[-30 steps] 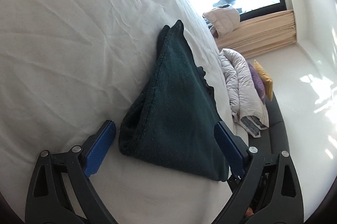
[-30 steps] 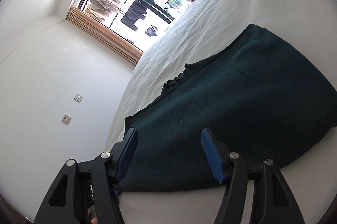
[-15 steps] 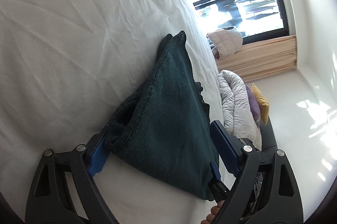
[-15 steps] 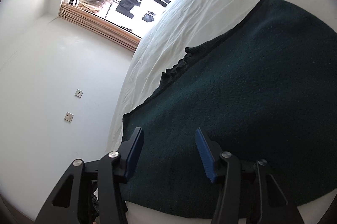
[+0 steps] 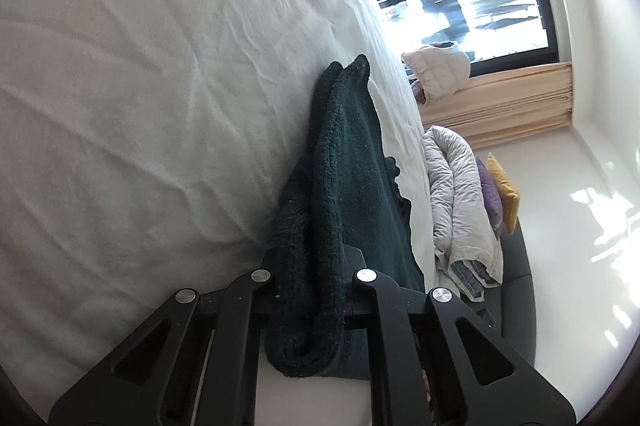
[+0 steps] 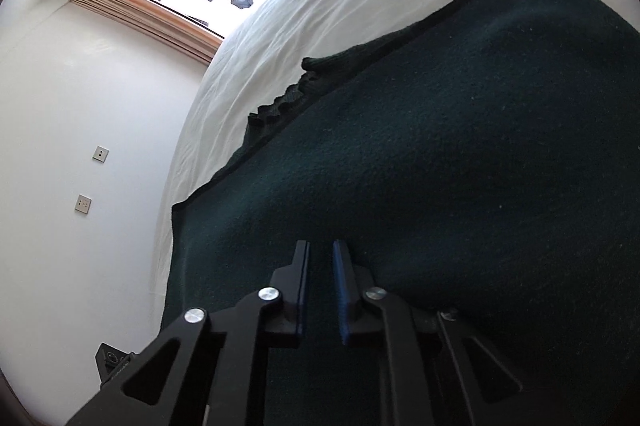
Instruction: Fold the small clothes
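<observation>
Dark green garment (image 5: 344, 185) apparently hides finger pads.

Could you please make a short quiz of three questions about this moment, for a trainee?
1. True or false: the left gripper is shut on the dark green garment.
2. What does the garment lie on? A) a wooden table B) a white bed sheet C) a grey carpet
3. Fill in: the right gripper has its jaws nearly ____ on the garment.

Key: 1 true; 2 B; 3 closed.
</observation>
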Motion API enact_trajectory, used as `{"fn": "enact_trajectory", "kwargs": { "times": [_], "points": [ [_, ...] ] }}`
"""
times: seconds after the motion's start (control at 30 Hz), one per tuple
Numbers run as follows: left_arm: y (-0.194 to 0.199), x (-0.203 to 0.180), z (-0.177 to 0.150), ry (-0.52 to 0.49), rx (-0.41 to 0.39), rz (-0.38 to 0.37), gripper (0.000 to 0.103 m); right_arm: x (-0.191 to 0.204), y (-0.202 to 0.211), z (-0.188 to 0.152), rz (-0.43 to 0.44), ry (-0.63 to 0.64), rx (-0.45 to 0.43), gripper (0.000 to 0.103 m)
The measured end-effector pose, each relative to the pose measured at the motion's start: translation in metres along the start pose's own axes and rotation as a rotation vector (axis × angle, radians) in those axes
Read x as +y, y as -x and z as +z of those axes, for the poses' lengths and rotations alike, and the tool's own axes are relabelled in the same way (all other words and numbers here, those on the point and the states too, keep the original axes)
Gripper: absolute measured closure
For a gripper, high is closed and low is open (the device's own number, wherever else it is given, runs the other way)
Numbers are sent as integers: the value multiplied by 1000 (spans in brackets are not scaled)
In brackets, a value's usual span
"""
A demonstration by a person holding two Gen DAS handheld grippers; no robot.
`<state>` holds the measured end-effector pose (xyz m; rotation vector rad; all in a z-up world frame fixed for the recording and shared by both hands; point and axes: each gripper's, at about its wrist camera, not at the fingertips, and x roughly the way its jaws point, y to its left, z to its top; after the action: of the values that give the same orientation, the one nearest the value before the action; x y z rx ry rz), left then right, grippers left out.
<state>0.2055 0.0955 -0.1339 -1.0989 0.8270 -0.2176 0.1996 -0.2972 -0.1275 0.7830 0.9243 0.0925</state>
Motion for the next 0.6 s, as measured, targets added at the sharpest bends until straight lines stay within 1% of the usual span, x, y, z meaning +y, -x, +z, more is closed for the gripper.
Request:
{"fn": "enact_trajectory", "kwargs": {
  "times": [0.13, 0.27, 0.33, 0.4, 0.43, 0.47, 0.5, 0.53, 0.6],
  "points": [
    [8, -15, -3, -41, -23, 2, 94, -5, -1, -1, -3, 15, 1, 103],
    [12, -42, -5, -120, -50, 0, 95, -5, -1, -6, -4, 45, -22, 103],
    [11, -61, -8, -174, -60, -1, 95, -8, 2, -7, 22, 46, -20, 103],
    [8, -85, -12, -236, -64, -1, 95, -14, 11, -5, 77, 13, -14, 103],
    [7, -98, -15, -273, -65, -2, 95, -19, 18, -4, 109, -13, -15, 100],
    [3, -113, -19, -318, -65, -5, 95, -25, 27, -2, 139, -38, -30, 88],
    [0, -129, -24, -367, -62, -9, 95, -31, 38, 1, 170, -60, -56, 71],
    [-6, -145, -31, -416, -55, -13, 95, -37, 50, 5, 196, -75, -81, 64],
    [-22, -180, -52, -525, -31, -25, 95, -47, 71, 16, 219, -90, -120, 39]
  ]
}}
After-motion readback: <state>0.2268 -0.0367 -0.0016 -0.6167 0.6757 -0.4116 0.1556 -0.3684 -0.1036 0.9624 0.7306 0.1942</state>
